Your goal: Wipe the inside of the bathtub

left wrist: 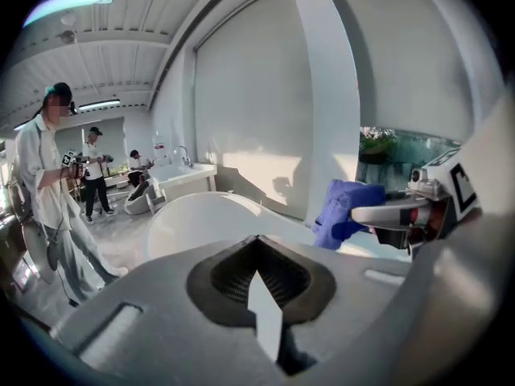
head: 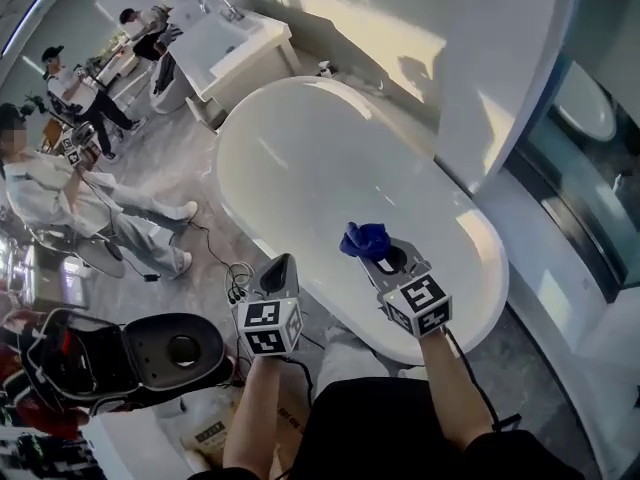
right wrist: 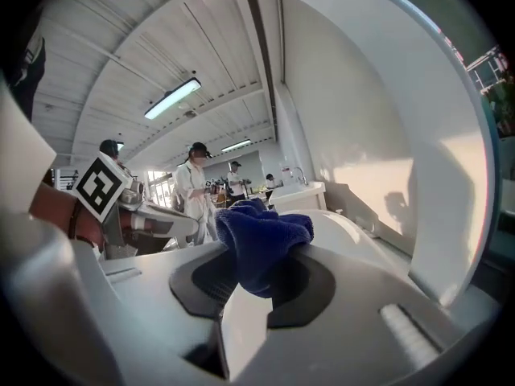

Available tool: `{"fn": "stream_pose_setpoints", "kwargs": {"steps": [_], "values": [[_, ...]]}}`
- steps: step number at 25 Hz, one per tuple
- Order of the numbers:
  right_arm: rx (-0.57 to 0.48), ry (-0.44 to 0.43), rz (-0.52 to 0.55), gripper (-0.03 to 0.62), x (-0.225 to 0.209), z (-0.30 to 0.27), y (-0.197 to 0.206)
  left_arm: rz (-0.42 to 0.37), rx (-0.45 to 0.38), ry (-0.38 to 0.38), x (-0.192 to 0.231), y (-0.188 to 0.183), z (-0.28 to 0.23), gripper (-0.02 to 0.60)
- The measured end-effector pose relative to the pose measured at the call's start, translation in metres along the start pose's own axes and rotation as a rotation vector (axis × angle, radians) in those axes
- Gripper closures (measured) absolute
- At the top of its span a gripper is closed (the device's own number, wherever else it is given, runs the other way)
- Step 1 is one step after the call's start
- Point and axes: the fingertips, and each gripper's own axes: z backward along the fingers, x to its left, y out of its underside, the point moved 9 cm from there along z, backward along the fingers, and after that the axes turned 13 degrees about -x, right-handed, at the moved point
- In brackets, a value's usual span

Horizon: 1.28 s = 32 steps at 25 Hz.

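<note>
Blue cloth point(head: 365, 239), bunched up, is pinched in the right gripper point(head: 383, 260) over the near end of the white bathtub point(head: 300, 158), toward 5 o'clock in the head view. From above I cannot tell whether it touches the enamel. The right gripper view shows the hold plainly, with the jaws clamped on the cloth point(right wrist: 261, 244), which bulges up from between them.

The left gripper point(head: 281, 268) hangs just outside the tub's near rim at 6 o'clock. Its own view shows its jaws closed together with nothing between them. At 3 o'clock that view also catches the right gripper point(left wrist: 386, 214) side-on, the cloth point(left wrist: 342, 211) drooping from its tip.

The basin lies open from the centre out to 11 o'clock. A white wall panel point(head: 490, 78) runs close along its far side, from 1 to 3 o'clock.

The floor point(head: 190, 168) is grey and mottled. Cables point(head: 236, 280) trail near the tub at 8 o'clock, beside a black lid-like object point(head: 170, 348) with a round hole. A washbasin point(head: 235, 43) with a tap stands beyond the tub at 11 o'clock. People point(head: 75, 93) stand at 9 to 10 o'clock, well apart from the tub.
</note>
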Motion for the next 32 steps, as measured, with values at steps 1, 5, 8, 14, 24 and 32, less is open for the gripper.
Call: {"fn": "stream_pose_setpoints", "kwargs": {"steps": [1,5,8,14,24,32], "values": [[0.019,0.023,-0.020,0.514,-0.002,-0.010,0.012,-0.006,0.027,0.018,0.013,0.005,-0.012,0.579],[0.094,0.109,-0.070,0.514,-0.023,-0.058,0.056,0.003,0.096,0.066,0.066,0.027,-0.077,0.579],[0.143,0.141,-0.098,0.514,-0.039,-0.093,0.092,-0.014,0.159,0.114,0.099,0.054,-0.127,0.579],[0.230,0.157,-0.094,0.514,-0.069,-0.146,0.165,-0.027,0.298,0.233,0.135,0.116,-0.226,0.578],[0.298,0.260,-0.238,0.514,-0.116,-0.177,0.339,-0.102,0.470,0.430,0.131,0.279,-0.349,0.578],[0.428,0.198,-0.221,0.513,-0.143,-0.204,0.447,-0.219,0.560,0.593,0.130,0.366,-0.418,0.578]]}}
